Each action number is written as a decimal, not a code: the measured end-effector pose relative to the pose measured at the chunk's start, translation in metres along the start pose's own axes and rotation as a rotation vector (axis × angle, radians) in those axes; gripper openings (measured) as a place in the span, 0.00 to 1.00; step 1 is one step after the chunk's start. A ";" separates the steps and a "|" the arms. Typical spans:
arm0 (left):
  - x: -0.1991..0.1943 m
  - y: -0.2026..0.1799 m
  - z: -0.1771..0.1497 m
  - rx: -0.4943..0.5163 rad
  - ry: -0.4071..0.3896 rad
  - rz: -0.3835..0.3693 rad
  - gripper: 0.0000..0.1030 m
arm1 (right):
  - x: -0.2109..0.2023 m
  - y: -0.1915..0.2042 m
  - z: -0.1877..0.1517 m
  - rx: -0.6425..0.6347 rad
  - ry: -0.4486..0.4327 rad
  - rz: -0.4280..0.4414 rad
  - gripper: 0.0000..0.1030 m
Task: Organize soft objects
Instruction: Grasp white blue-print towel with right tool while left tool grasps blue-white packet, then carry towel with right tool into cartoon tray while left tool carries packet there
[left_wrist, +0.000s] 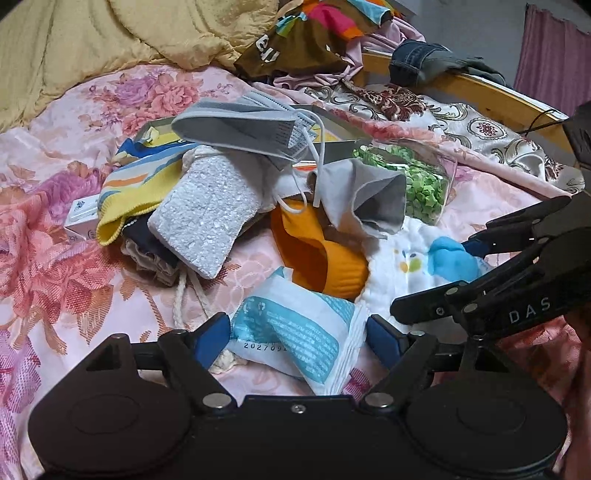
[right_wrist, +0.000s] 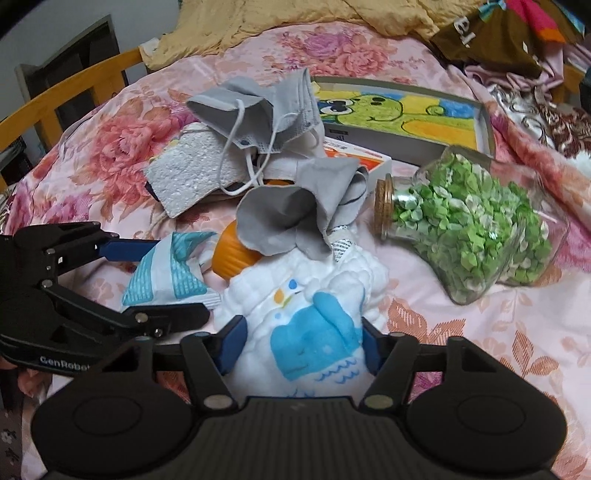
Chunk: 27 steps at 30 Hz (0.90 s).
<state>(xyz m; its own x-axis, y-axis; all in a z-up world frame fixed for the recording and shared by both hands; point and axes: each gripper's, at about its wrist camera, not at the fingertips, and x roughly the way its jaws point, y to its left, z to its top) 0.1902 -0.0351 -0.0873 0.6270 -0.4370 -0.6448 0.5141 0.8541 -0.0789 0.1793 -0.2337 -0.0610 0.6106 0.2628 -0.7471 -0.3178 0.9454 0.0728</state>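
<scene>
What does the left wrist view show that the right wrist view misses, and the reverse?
Only the left wrist view shows the yellow striped cloth and the denim piece. Only the right wrist view shows the jar's cork lid and the frog picture face-on. Both show the sealed blue-and-white packet between the left gripper pads, the white cloth with a blue print between the right gripper pads, and the grey masks.
</scene>
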 end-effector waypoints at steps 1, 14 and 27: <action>-0.001 0.000 0.000 -0.011 -0.002 0.005 0.76 | -0.001 0.001 0.000 -0.003 -0.005 0.000 0.51; -0.028 -0.006 -0.008 -0.206 -0.068 0.039 0.58 | -0.021 0.039 -0.007 -0.207 -0.133 -0.041 0.29; -0.066 -0.010 0.007 -0.335 -0.169 0.052 0.58 | -0.070 0.036 -0.012 -0.193 -0.418 -0.127 0.29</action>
<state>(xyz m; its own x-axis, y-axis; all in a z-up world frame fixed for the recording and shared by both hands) 0.1475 -0.0172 -0.0387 0.7493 -0.4068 -0.5226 0.2767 0.9092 -0.3111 0.1165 -0.2204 -0.0140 0.8802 0.2400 -0.4095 -0.3266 0.9322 -0.1557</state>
